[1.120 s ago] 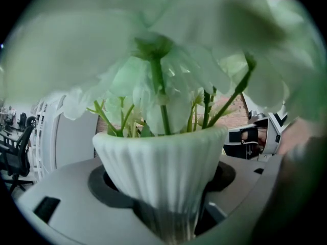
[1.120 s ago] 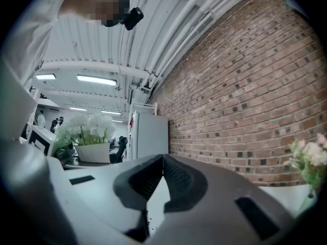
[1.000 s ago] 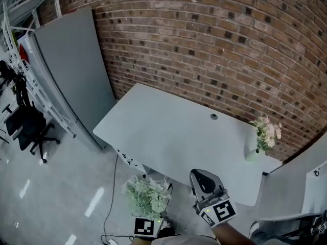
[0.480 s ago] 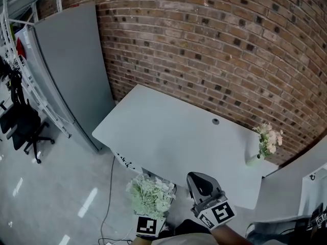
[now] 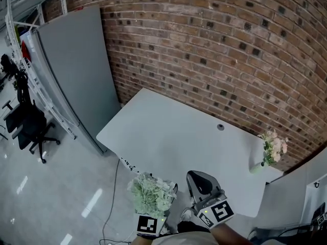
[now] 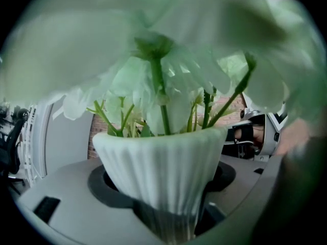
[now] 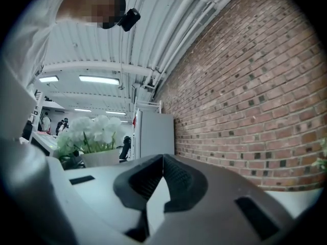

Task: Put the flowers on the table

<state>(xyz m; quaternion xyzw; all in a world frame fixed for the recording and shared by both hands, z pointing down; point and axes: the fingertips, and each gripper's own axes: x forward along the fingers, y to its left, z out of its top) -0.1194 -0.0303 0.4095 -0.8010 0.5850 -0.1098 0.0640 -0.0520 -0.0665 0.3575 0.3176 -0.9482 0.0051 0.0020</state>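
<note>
Red-brown brick wall (image 5: 230,50) runs behind a pale grey table (image 5: 168,137), whose top carries a small round hole (image 5: 220,127) near the wall side and, at its far right corner, a slim vase of pink flowers (image 5: 272,148). Left of the table a tall grey panel (image 5: 76,65) leans by the wall, with a white metal rack (image 5: 30,80) and a black office chair (image 5: 28,126) beyond it, and a thin cable (image 5: 110,198) trails over the glossy floor (image 5: 51,188) below the table's near edge. The pot of white flowers (image 5: 150,195) is off the table, in front of that near edge and over the floor, well apart from the pink vase. The left gripper (image 6: 168,213) is clenched on it: in the left gripper view the ribbed white pot sits between the two jaws, which press on its narrow lower part, while the wider rim and the blooms rise above them and fill the top of the view. The right gripper (image 7: 162,160) has its jaws drawn together with nothing between them; it hangs just right of the pot, near but not touching, and its own view shows the pot off to its left. The pot stands upright, mouth up and narrow foot down, its long axis running vertically, green stems climbing straight out of it and the pale blooms spreading wide overhead.
</note>
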